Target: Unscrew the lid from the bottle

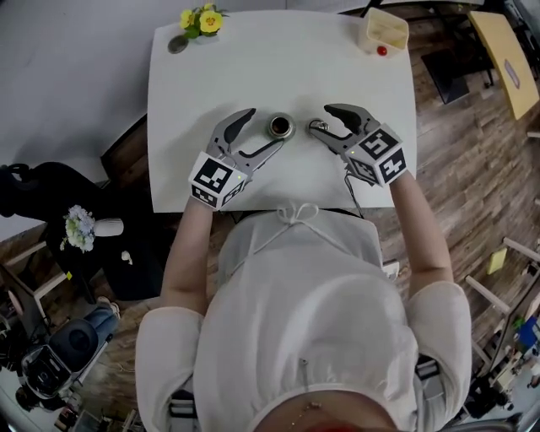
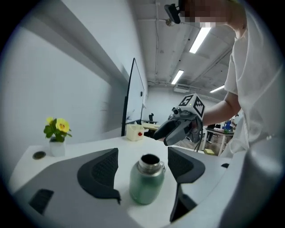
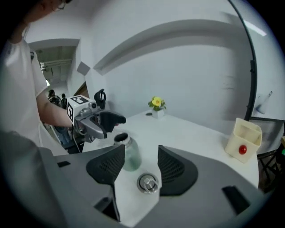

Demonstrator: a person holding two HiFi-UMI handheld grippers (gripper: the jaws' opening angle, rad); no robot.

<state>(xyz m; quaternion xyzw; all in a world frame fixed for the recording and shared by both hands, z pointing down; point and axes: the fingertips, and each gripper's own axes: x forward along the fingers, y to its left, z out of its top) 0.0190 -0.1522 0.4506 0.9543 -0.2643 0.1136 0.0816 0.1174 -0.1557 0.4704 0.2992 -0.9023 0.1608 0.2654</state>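
The big white table (image 1: 278, 67) held everything, and the person stood right at its near edge, so both tools could reach the middle. The left gripper (image 1: 263, 128) had its jaws wide apart. The green bottle (image 2: 147, 180) stood between them, but the pads did not touch it; there was a gap on each side. I think it was placed there to steady the bottle if it was needed. The bottle stood up straight near the middle of the table, and its mouth was open with no lid on it. Standing up that way, nothing could spill out. The right gripper (image 1: 319, 117) was beside it with its jaws apart too, holding nothing. The yellow box (image 1: 386, 30) and the little yellow flower (image 1: 202, 20) sat at the far corners, out of the way. The small round lid (image 3: 148, 183) lay flat on the table, between the right jaws, not squeezed. So the job looked done, I think.
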